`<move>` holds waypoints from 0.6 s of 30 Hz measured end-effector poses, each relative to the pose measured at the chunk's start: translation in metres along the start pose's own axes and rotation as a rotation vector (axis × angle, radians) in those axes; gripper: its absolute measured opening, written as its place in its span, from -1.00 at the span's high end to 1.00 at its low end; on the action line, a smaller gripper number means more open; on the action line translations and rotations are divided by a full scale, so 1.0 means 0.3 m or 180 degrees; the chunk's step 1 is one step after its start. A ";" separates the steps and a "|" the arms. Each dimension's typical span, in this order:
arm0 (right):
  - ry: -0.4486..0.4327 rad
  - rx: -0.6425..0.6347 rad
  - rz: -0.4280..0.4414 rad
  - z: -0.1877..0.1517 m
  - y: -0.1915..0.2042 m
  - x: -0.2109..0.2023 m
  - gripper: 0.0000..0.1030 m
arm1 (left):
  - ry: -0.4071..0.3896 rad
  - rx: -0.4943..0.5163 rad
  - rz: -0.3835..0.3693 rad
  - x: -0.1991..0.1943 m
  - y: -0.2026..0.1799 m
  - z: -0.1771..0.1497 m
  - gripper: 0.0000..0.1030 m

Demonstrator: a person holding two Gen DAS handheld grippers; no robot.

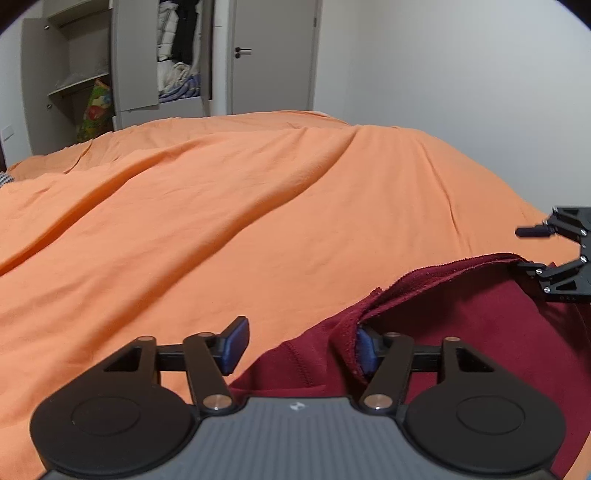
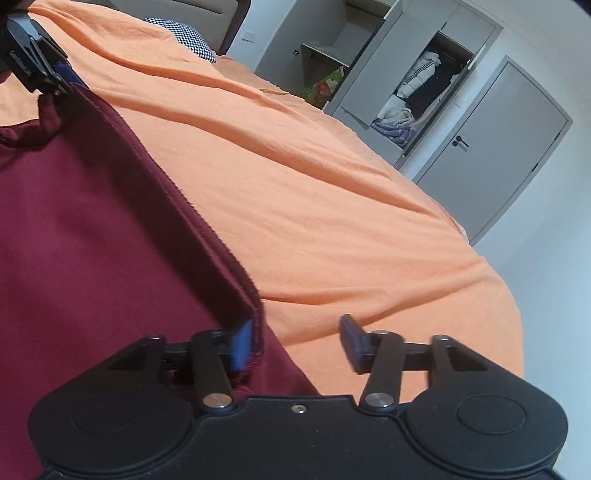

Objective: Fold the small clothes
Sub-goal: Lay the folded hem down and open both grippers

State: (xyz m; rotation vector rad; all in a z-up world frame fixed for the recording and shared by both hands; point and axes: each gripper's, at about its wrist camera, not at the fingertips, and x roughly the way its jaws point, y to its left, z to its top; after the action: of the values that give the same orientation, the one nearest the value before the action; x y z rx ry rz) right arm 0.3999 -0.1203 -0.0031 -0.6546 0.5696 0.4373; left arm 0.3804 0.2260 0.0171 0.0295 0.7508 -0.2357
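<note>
Both the left gripper (image 1: pixel 297 345) and right gripper (image 2: pixel 295 345) gape wide at the maroon garment's (image 1: pixel 461 325) hem, so it could slump unfolded.

A home bedroom: orange-sheeted bed (image 1: pixel 221 206), open wardrobe (image 1: pixel 177 51) of clothes.

The garment (image 1: pixel 461 321) is a deep maroon, a darker shade along its turned-over hem. The bed sheet (image 1: pixel 221 221) under it is plain orange. Both grippers are black with blue pads on the fingers (image 1: pixel 234 345); the left gripper's (image 1: pixel 299 347) body is ribbed grey, the right gripper's (image 2: pixel 295 345) black. At the bed's far corner a pillow (image 2: pixel 184 35) shows a small black-and-white check. The wardrobe (image 1: pixel 92 66) and door (image 1: pixel 273 55) are pale grey, the wall (image 1: pixel 443 74) white.
</note>
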 end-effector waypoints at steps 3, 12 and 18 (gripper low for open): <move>-0.0008 0.0031 -0.0070 -0.030 -0.005 0.011 -0.77 | 0.0086 0.0250 -0.0064 0.000 0.001 0.007 -0.80; -0.0022 0.0549 0.0498 -0.061 -0.108 0.015 -0.98 | 0.0217 0.0197 -0.0693 -0.014 0.046 0.034 -0.99; -0.0231 0.0416 0.0591 -0.025 -0.074 -0.058 -0.99 | 0.0036 -0.0303 -0.0918 -0.006 0.102 0.041 -0.99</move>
State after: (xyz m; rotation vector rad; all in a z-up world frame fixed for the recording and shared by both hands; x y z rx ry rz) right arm 0.3960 -0.1446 0.0124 -0.4606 0.5872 0.5902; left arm 0.3943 0.2549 0.0257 -0.1691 0.7758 -0.4742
